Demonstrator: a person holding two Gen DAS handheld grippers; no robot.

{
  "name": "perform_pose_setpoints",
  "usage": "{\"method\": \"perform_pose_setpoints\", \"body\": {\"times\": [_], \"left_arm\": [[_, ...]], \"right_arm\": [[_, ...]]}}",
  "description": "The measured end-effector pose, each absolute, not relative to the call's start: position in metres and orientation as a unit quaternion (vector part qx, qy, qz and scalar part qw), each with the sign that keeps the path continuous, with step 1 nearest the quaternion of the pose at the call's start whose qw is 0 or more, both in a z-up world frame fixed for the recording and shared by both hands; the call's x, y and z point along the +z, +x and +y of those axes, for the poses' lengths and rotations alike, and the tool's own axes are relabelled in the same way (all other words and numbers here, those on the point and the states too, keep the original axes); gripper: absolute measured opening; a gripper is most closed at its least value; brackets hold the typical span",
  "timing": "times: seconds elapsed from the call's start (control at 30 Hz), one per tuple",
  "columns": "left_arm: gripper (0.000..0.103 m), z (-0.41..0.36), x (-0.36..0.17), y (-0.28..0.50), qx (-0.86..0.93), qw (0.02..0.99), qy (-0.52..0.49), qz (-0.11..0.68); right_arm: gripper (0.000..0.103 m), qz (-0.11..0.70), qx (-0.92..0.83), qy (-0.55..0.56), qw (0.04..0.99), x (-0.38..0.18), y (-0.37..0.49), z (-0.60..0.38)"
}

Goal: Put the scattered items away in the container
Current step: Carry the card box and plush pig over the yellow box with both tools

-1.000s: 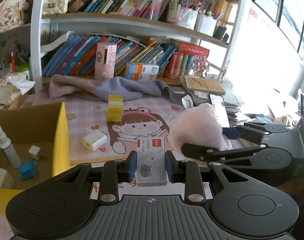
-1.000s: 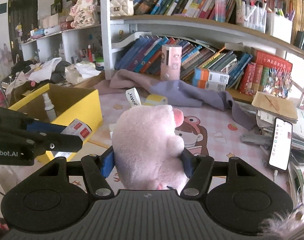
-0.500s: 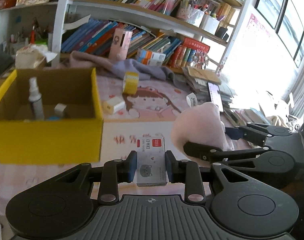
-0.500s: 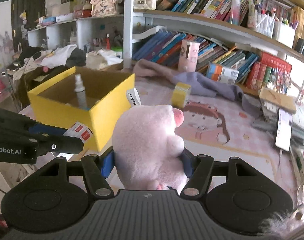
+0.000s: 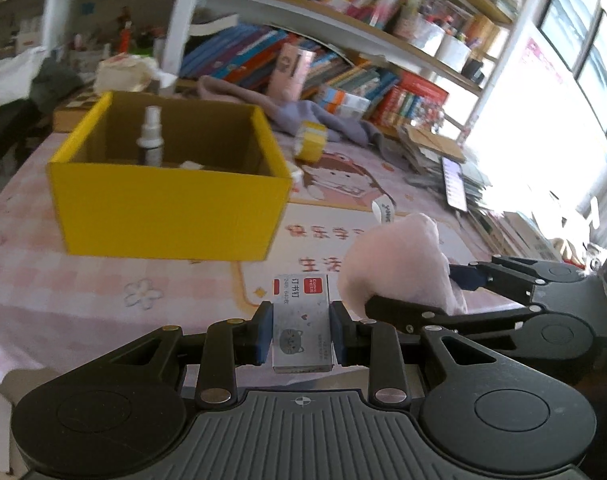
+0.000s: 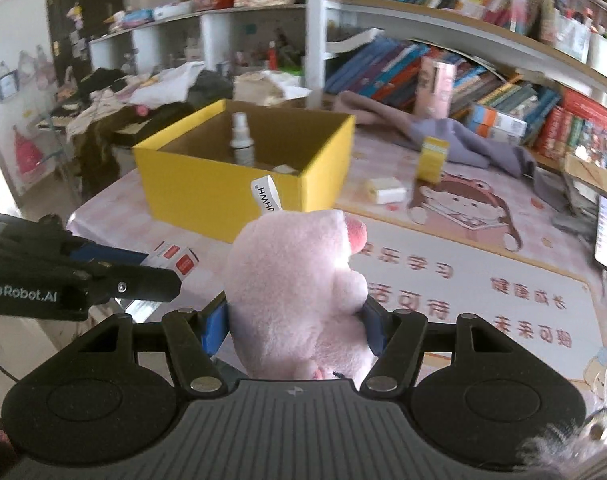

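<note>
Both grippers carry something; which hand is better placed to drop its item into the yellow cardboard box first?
Left, probably. The left gripper, shut on the small grey staple box, sits nearer the yellow cardboard box; the right gripper, holding the pink plush toy, is farther to its side.

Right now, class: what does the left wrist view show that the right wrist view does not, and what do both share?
Only the left wrist view shows the cat picture on the staple box clamped in the left gripper. Only the right wrist view shows the plush toy's pink snout and the small white box clearly. Both show the yellow box holding a spray bottle.
</note>
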State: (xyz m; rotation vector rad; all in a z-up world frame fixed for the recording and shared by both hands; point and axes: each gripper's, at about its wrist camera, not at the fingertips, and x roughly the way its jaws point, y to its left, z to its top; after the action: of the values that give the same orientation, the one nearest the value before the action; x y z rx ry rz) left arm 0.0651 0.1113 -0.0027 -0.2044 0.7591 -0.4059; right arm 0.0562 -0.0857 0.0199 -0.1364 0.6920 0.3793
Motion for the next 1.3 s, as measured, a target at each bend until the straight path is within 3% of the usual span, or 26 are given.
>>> {"method": "perform_pose_setpoints", "body": {"times": [0.87,1.3], "left_arm": [[0.028,0.148,-0.001,0.046,-0.141,0.916,-0.117,0.358],[0.028,0.152,0.013,0.076,-0.121,0.928,-0.097,0.340]], "right_arm": [[0.062,0.327,0.258,-0.105,0.903,0.028,0.054,-0.035],[0.062,0.299,0.284,-0.110,0.904,0.033,0.087,-0.025]]}}
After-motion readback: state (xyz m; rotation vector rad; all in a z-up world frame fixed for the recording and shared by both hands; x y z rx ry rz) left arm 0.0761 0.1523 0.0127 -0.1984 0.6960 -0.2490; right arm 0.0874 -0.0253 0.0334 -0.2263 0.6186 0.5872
